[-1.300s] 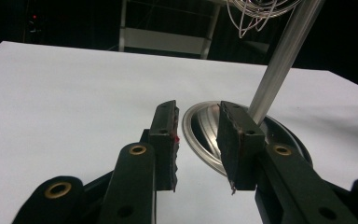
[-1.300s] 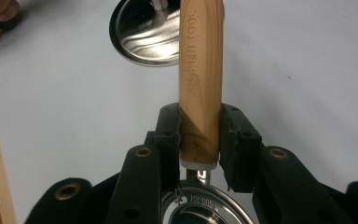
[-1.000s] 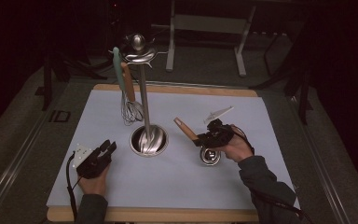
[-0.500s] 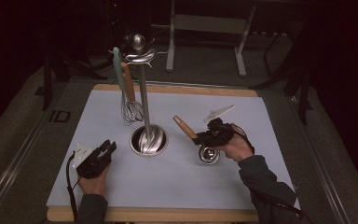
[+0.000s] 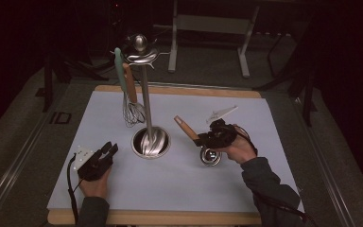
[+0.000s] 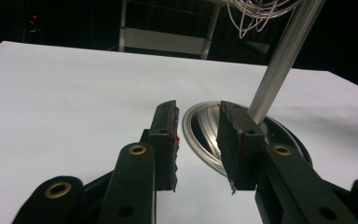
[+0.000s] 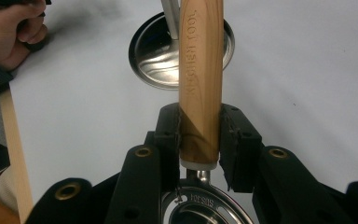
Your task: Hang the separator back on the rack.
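A steel utensil stand rises mid-mat, with its round base (image 5: 150, 142) and a pole up to the hook top (image 5: 141, 52). A wire whisk (image 5: 131, 111) with a wooden handle hangs from it, next to a teal-handled tool (image 5: 119, 66). My right gripper (image 5: 199, 138) is shut on the wooden handle (image 7: 200, 79) of a ladle, and the ladle's steel bowl (image 5: 210, 156) rests on the mat below the hand. Both pads press the handle's lower end in the right gripper view (image 7: 200, 114). My left gripper (image 5: 111, 149) lies left of the base, open and holding nothing (image 6: 196, 112); the base (image 6: 205, 135) shows beyond its jaws.
A white mat (image 5: 179, 189) covers the wooden table (image 5: 170, 218). Metal frame legs (image 5: 208, 23) stand on the dark floor behind the table. The person's left hand (image 7: 9, 32) appears at the top left of the right gripper view.
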### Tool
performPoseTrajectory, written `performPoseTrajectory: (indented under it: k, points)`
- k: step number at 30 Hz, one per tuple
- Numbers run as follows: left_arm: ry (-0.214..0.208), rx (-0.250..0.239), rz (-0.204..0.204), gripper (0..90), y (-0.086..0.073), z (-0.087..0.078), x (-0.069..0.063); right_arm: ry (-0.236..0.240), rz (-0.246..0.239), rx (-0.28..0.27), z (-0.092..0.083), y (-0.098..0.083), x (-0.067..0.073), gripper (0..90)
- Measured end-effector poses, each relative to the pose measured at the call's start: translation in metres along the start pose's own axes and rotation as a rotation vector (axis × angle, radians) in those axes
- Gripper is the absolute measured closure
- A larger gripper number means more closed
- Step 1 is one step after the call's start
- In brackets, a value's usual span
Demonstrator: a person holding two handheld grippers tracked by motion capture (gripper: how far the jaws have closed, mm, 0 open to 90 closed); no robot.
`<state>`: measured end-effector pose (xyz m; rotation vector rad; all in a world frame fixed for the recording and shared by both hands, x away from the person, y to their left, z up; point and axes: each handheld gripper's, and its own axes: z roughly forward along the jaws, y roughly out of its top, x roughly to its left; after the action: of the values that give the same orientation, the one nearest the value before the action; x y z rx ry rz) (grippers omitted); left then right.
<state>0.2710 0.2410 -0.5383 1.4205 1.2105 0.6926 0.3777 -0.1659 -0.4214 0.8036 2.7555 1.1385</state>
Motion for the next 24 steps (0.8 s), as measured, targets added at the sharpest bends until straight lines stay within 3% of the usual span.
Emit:
performPoseTrajectory:
  k: [24]
  points:
    - [-0.001,0.001,0.001,68.1,-0.0001,0.0003,-0.0002,0.008,-0.011,-0.046,-0.0076,0.0091,0.0061,70.6]
